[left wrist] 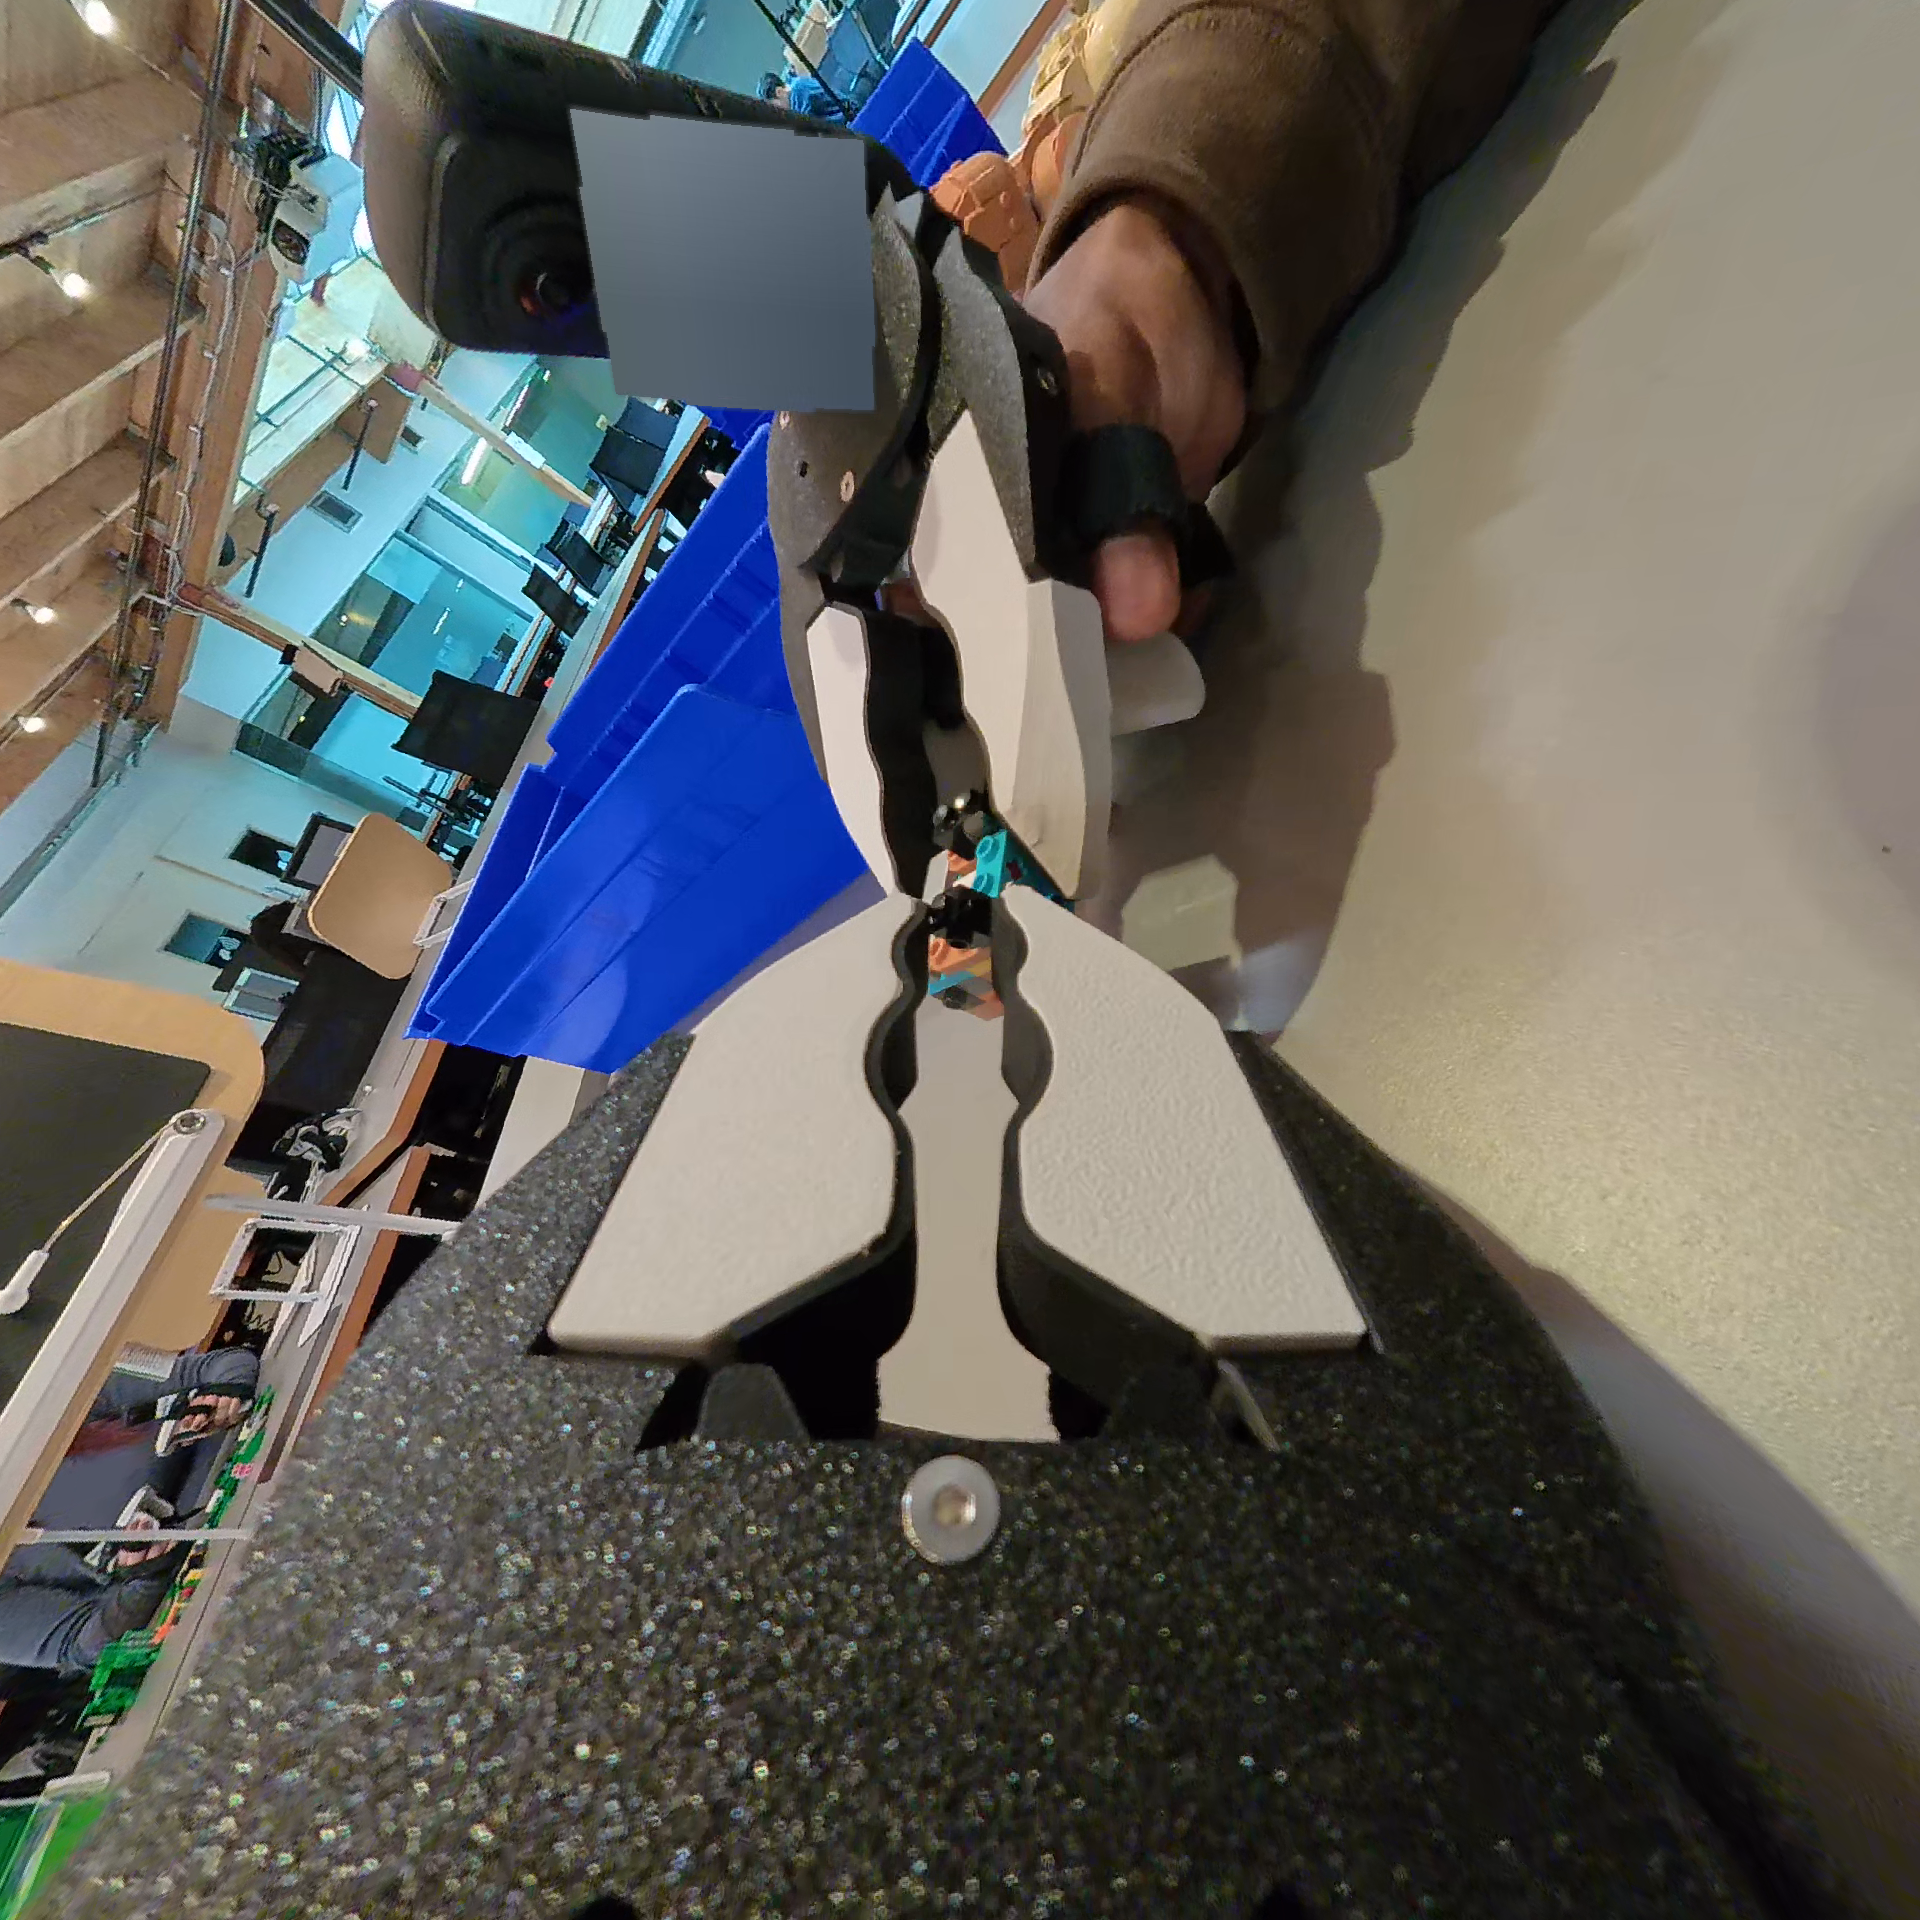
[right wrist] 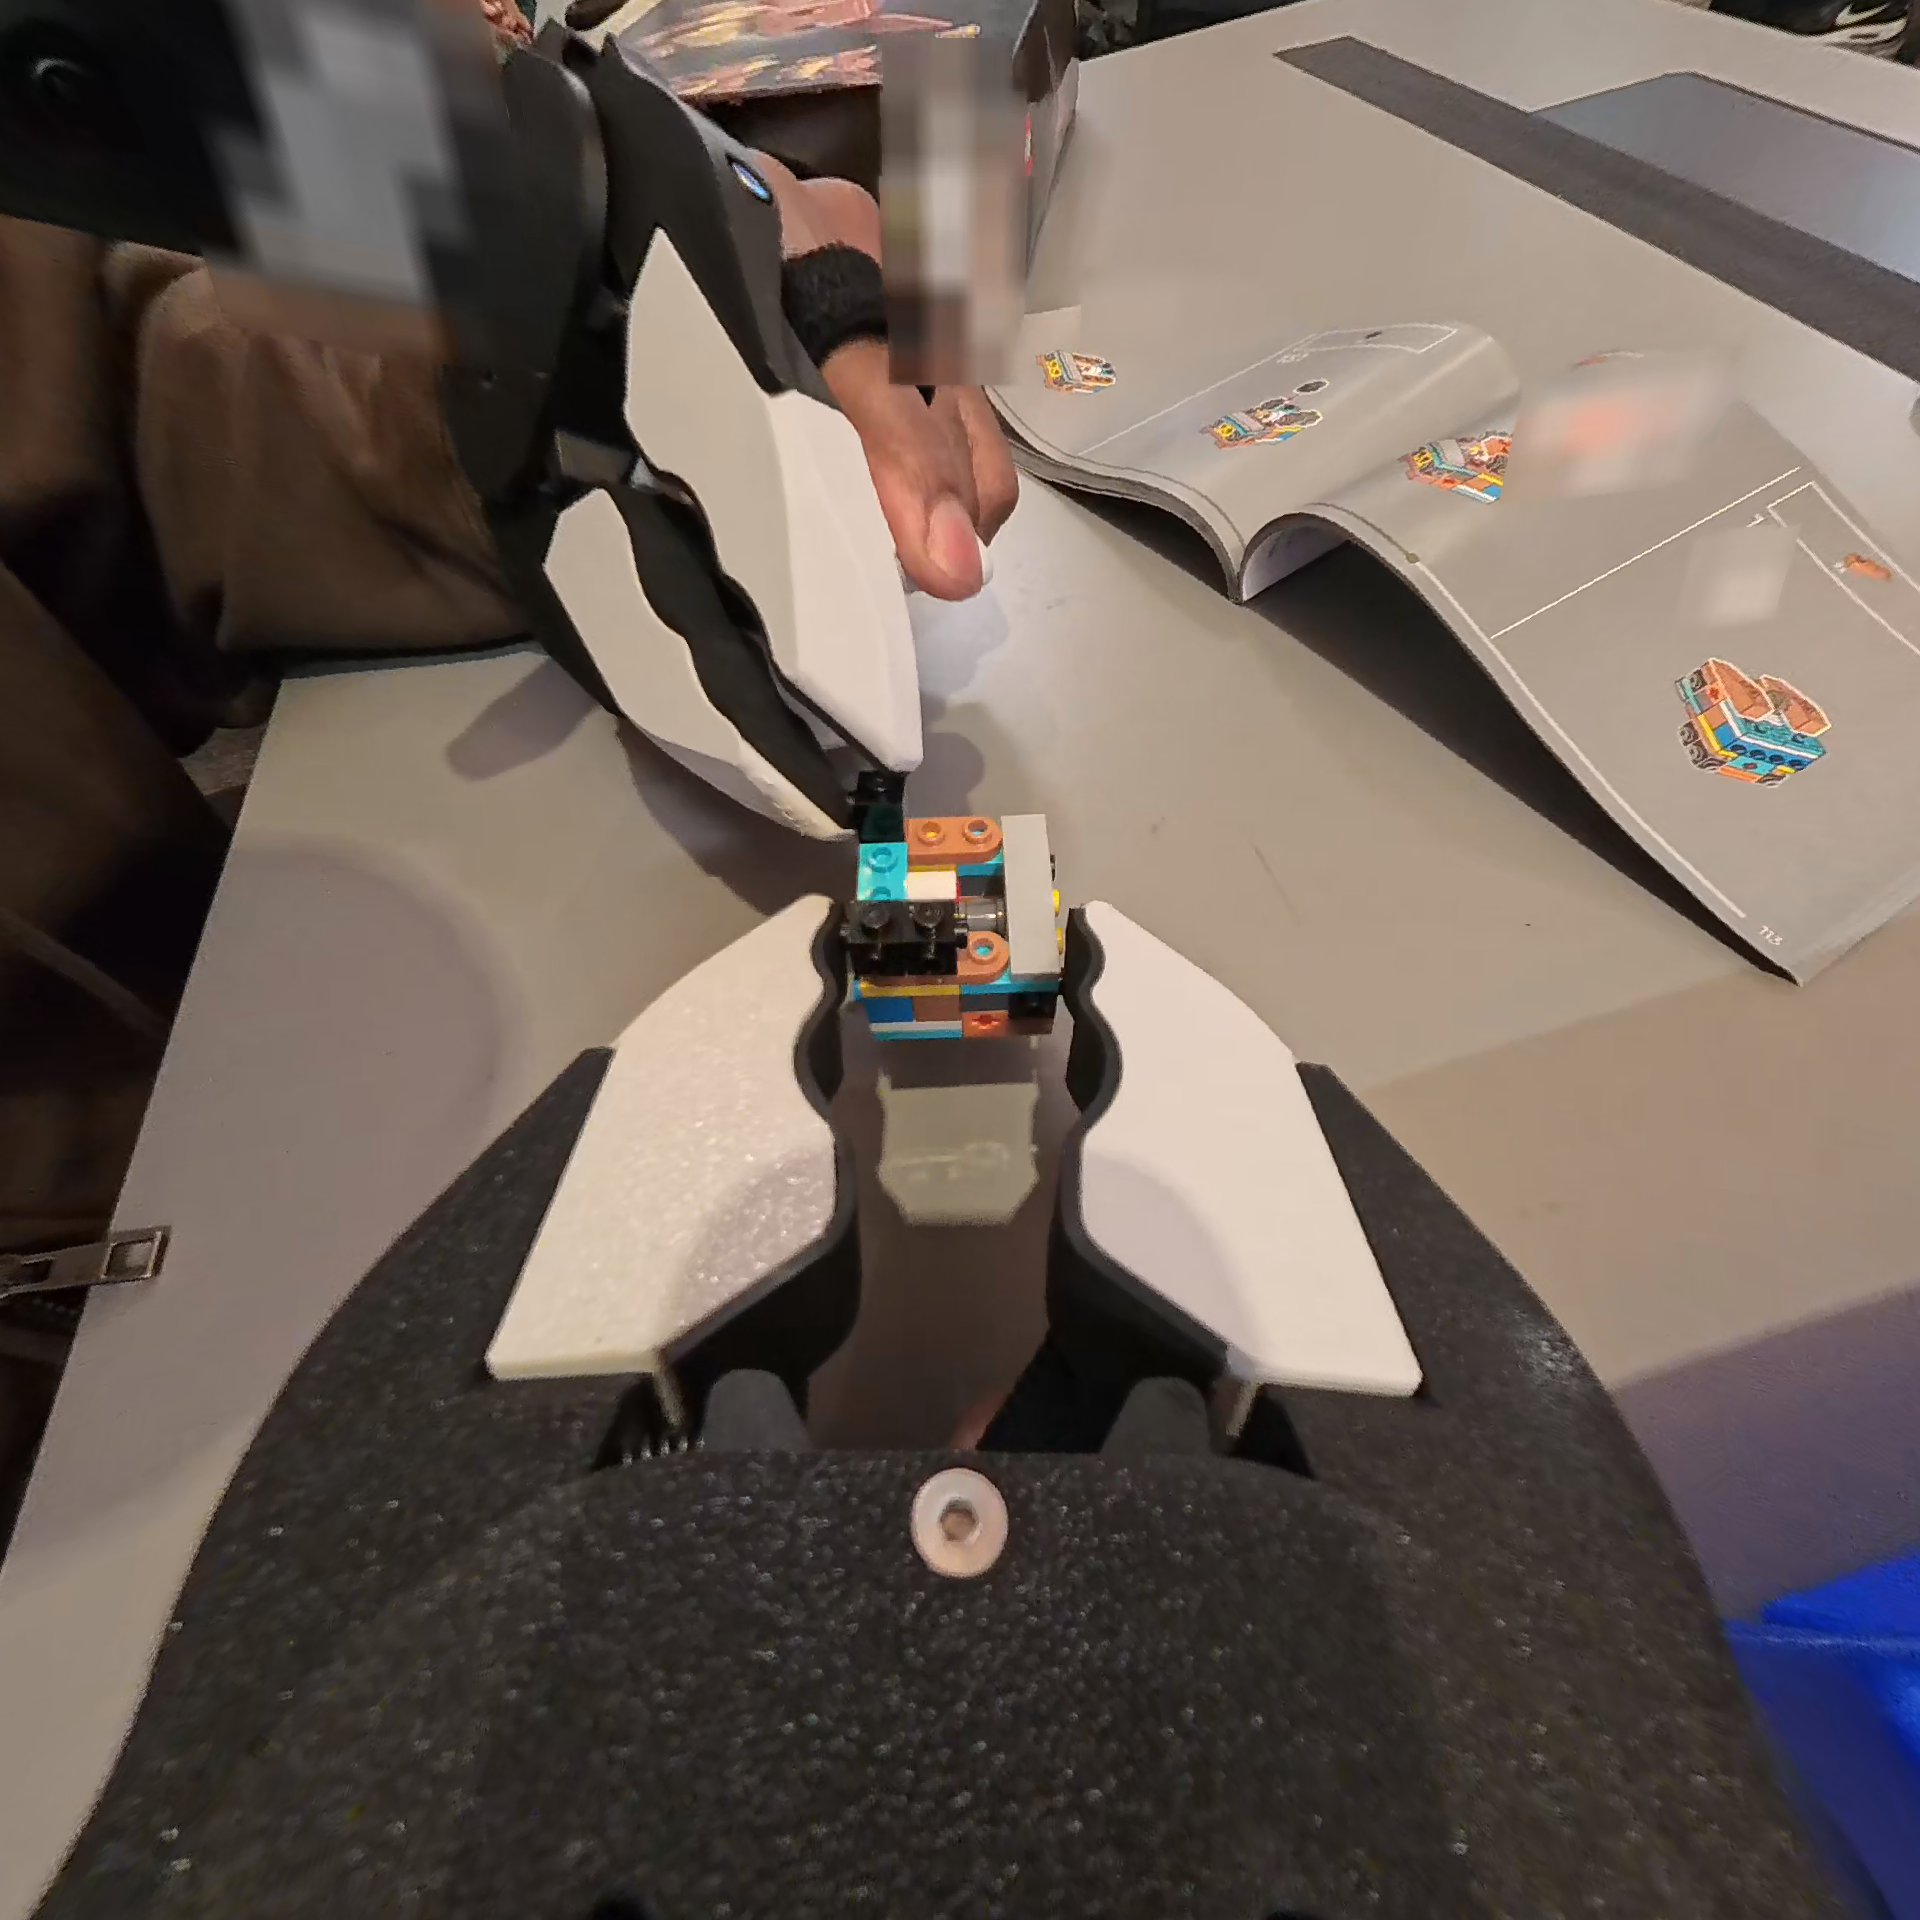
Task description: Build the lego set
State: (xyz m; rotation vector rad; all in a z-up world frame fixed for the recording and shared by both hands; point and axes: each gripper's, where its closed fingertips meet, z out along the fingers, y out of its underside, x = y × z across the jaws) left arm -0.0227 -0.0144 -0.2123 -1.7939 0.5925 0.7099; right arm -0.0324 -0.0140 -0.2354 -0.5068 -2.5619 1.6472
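My right gripper [right wrist: 951, 914] is shut on a small lego build [right wrist: 956, 935] of teal, orange, black, white and grey bricks, held just above the grey table [right wrist: 1351, 1091]. My left gripper [right wrist: 878, 795] comes in from the upper left, shut on a small black piece [right wrist: 876, 790] that touches the build's far left corner. In the left wrist view my left gripper [left wrist: 958, 912] pinches that black piece [left wrist: 958, 914], tip to tip with the right gripper [left wrist: 987, 862], and parts of the build [left wrist: 992, 868] show between the fingers.
An open instruction booklet [right wrist: 1558, 582] lies on the table to the right. Blue bins [left wrist: 665, 831] stand beside the work area, and one bin's corner [right wrist: 1829, 1683] shows at lower right. A person's hands and brown sleeves hold both grippers. My left and right fingertips are right by each other.
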